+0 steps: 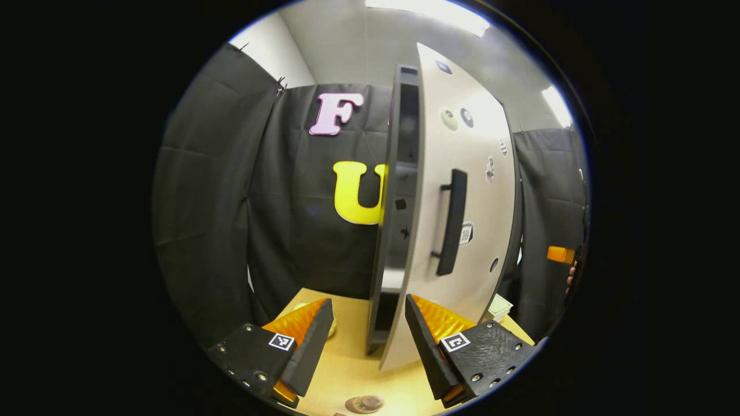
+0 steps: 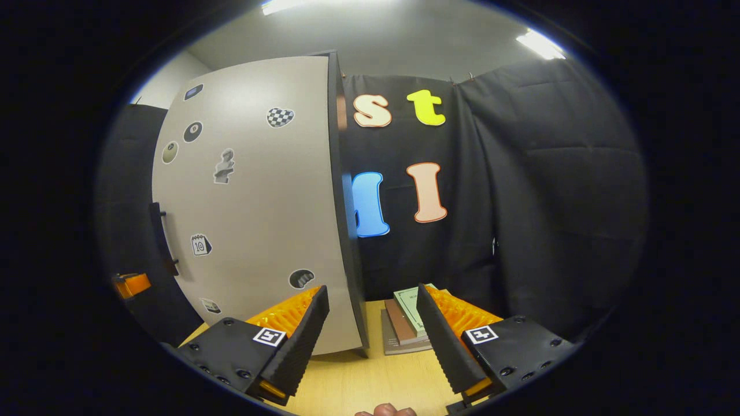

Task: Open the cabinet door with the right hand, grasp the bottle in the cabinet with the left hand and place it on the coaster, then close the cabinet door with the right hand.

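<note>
Pale grey laminate covers the cabinet door [image 1: 462, 190] in the left gripper view, where it stands slightly ajar — a narrow dark slit at its left edge shows part of the cabinet [image 1: 399, 190] interior and a shelf, but the bottle cannot be made out there. A black bar handle [image 1: 452, 222] runs upright on the door's face. The left gripper [image 1: 369, 341] hovers over the light wooden table [image 1: 352, 370] with its fingers spread wide and nothing between them, aimed at the door's lower edge. A round brown coaster [image 1: 364, 404] lies on the table just below the fingers.

In the right gripper view the same door [image 2: 260, 208] faces the camera, stickers scattered over it, the handle [image 2: 163, 238] far off to the left. The right gripper [image 2: 373, 341] is likewise spread and empty, pointing at the door's hinge side and a stack of books [image 2: 407, 323] on the table [image 2: 358, 381].

Judging by the gap, opening is barely begun. The right gripper should cross to the handle, close squarely around the bar's middle, and pull along the door's arc — wide enough for the left gripper to reach in.
</note>
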Motion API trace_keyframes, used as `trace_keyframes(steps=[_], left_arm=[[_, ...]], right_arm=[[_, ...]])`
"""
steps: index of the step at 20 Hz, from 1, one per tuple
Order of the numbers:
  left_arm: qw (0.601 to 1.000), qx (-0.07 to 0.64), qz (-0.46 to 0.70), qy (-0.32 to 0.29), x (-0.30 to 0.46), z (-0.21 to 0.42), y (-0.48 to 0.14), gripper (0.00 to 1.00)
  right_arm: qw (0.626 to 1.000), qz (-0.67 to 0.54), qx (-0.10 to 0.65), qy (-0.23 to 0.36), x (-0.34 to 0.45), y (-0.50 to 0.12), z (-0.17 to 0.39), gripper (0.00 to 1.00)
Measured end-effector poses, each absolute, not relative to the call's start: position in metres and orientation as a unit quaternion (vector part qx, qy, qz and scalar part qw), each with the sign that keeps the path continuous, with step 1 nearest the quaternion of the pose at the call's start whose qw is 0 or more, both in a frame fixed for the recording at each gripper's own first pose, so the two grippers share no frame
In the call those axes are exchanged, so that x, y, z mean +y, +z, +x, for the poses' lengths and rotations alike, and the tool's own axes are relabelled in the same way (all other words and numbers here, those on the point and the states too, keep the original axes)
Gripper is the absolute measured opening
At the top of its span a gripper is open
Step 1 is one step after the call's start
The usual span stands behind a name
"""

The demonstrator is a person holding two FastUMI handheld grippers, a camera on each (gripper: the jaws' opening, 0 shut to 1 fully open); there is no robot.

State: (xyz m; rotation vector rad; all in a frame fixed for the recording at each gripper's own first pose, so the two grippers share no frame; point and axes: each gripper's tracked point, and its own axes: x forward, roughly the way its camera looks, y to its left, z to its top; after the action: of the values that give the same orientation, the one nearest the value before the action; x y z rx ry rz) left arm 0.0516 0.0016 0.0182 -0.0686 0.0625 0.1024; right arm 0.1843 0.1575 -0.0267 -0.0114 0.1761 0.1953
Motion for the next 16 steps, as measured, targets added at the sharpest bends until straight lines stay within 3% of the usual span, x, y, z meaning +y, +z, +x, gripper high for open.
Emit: trace_keyframes(steps=[2, 3, 4, 16], left_arm=[[0.997, 0.022, -0.044, 0.059, -0.006, 0.055, 0.026, 0.71], [0.997, 0.019, -0.05, 0.062, -0.011, 0.057, 0.025, 0.73], [0.996, 0.017, -0.055, 0.066, -0.015, 0.056, 0.025, 0.73], [0.99, -0.008, -0.078, 0.113, -0.059, 0.025, 0.01, 0.7]], right_arm=[[0.99, -0.018, 0.087, 0.105, 0.153, -0.032, 0.188, 0.9], [0.99, -0.021, 0.087, 0.107, 0.149, -0.035, 0.19, 0.9], [0.99, -0.02, 0.088, 0.11, 0.145, -0.038, 0.191, 0.97], [0.98, -0.022, 0.089, 0.178, 0.134, -0.05, 0.19, 0.97]])
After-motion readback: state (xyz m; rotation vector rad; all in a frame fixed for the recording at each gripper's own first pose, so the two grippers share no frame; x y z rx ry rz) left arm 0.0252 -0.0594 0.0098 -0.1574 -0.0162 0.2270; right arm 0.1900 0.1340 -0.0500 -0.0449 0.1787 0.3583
